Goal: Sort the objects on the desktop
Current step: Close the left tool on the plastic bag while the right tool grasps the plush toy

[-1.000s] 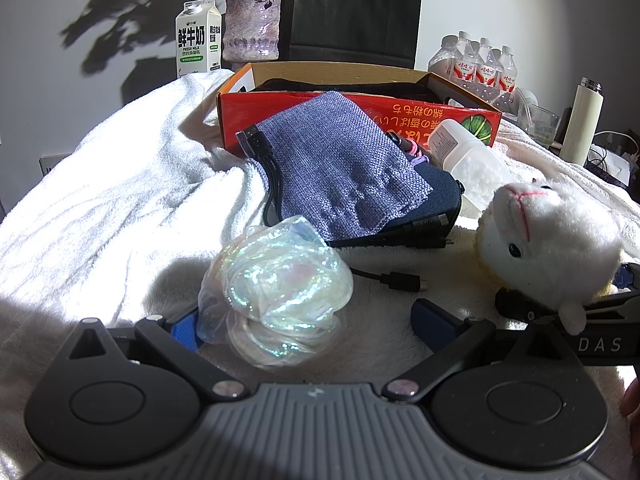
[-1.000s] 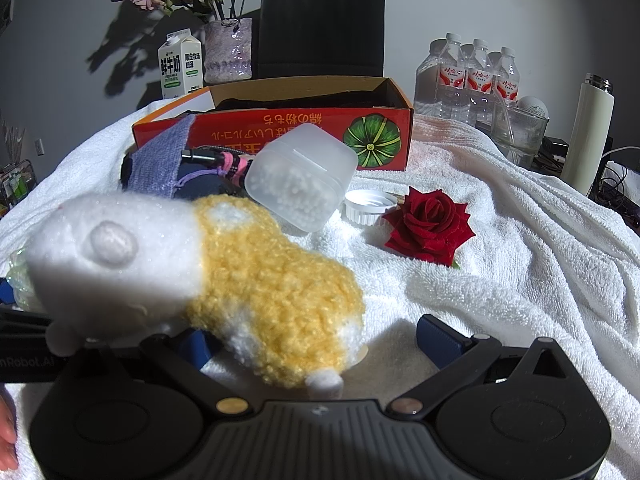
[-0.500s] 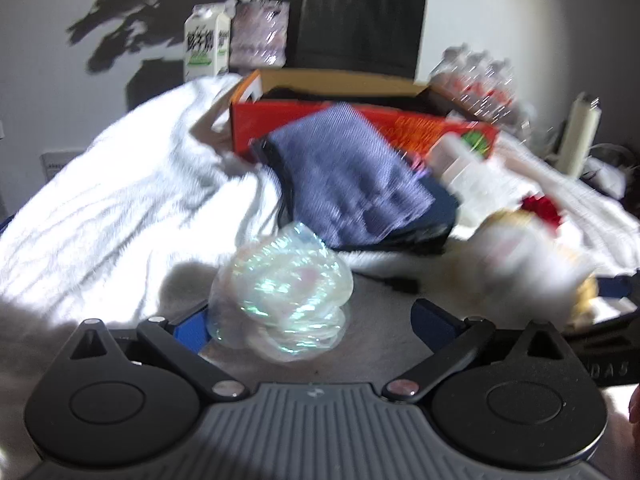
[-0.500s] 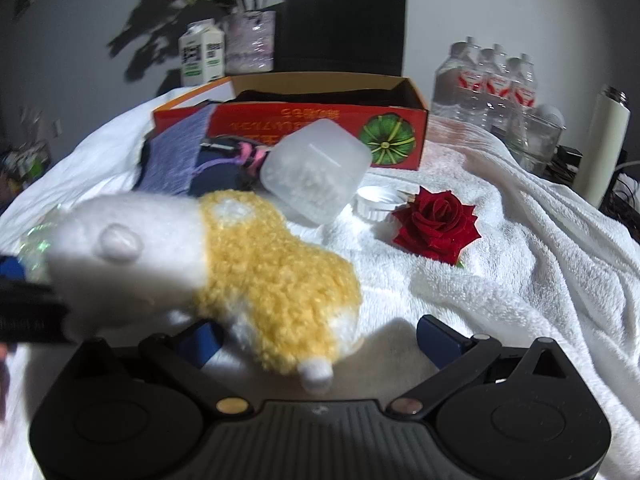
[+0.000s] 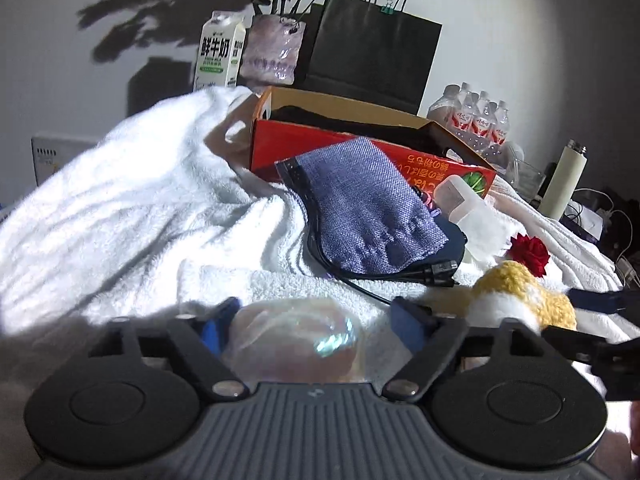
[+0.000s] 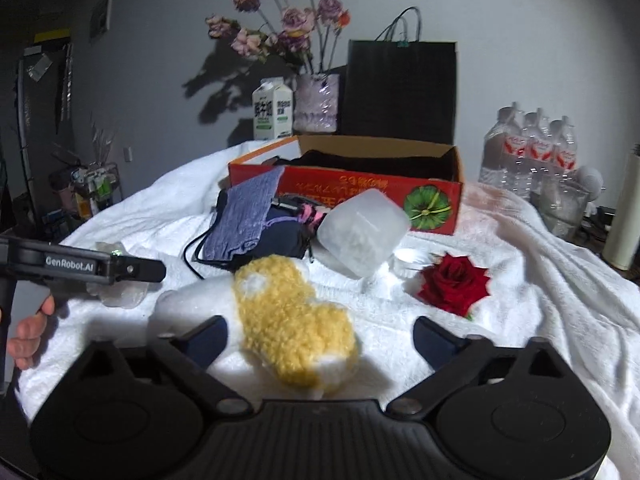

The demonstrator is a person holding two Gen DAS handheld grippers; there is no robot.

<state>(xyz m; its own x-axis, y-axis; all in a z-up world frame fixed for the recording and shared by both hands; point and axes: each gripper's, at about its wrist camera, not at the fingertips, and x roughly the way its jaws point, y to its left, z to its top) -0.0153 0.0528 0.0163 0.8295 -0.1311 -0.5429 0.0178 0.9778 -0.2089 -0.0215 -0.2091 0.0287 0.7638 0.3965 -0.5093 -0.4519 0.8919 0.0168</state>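
The left gripper point(image 5: 312, 320) is closing, its jaws about an iridescent wrap point(image 5: 294, 340) on the white towel point(image 5: 132, 216); contact cannot be told. The right gripper point(image 6: 320, 336) is closing around a yellow-and-white plush point(image 6: 294, 320), its pads not visibly pressing. Beyond lie a blue pouch point(image 6: 248, 212), frosted container point(image 6: 362, 232), rose point(image 6: 454, 282) and red box point(image 6: 360, 188).

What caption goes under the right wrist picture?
Right tongs closing around a yellow-and-white plush toy on a white towel, red rose nearby.
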